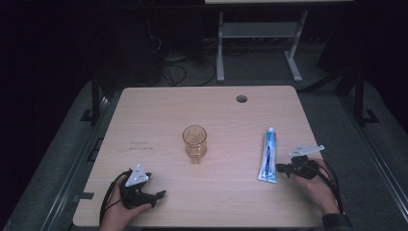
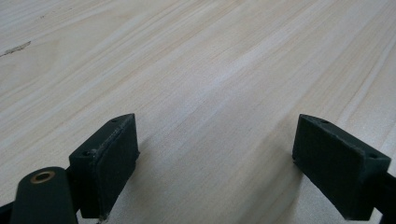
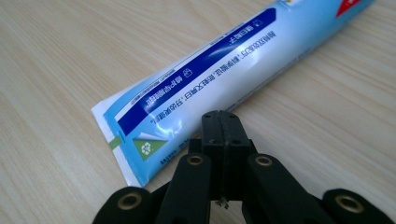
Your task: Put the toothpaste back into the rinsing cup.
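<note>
Right hand-held gripper (image 3: 219, 122) pinched closed, beside blue-white toothpaste tube (image 3: 224, 70)

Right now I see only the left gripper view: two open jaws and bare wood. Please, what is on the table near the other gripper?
Observer: A blue and white toothpaste tube lies flat just beside the right gripper.
Operator: Is that gripper holding the tube?
Observer: No. In the right gripper view its jaws are pressed together with nothing between them, at the tube's flat crimped end.
Operator: Is there anything else on the table?
Observer: Yes, an amber glass stands upright near the table's middle, apart from both grippers.
Operator: Where is my left gripper?
Observer: The left gripper rests at the table's near left edge.
</note>
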`<state>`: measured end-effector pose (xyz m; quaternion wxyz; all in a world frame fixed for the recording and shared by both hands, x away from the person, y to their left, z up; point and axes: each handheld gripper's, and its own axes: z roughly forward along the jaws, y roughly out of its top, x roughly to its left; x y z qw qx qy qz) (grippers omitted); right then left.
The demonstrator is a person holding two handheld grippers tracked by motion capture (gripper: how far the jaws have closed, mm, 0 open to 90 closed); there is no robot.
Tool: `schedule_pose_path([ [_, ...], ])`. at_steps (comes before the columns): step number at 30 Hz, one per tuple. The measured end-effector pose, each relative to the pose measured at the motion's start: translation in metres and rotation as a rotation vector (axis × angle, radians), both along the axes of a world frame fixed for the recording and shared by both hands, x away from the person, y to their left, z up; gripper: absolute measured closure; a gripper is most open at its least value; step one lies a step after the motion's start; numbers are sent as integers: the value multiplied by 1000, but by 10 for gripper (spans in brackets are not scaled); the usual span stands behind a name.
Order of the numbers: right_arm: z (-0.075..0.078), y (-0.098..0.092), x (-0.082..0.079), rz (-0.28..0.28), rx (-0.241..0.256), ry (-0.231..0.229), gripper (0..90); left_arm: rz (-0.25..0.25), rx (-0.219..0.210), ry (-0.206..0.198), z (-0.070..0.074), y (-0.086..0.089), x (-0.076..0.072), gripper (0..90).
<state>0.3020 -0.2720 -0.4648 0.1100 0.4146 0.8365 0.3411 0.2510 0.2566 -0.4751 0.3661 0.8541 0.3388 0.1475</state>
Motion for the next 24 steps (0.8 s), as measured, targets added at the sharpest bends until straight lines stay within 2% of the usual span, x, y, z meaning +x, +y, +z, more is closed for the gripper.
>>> schedule_pose_path([
  [14, 2, 33, 15, 70, -9, -13, 897, 0, 1, 1, 0, 0, 0, 135],
  [24, 0, 46, 24, 79, -10, -15, 897, 0, 1, 1, 0, 0, 0, 135],
])
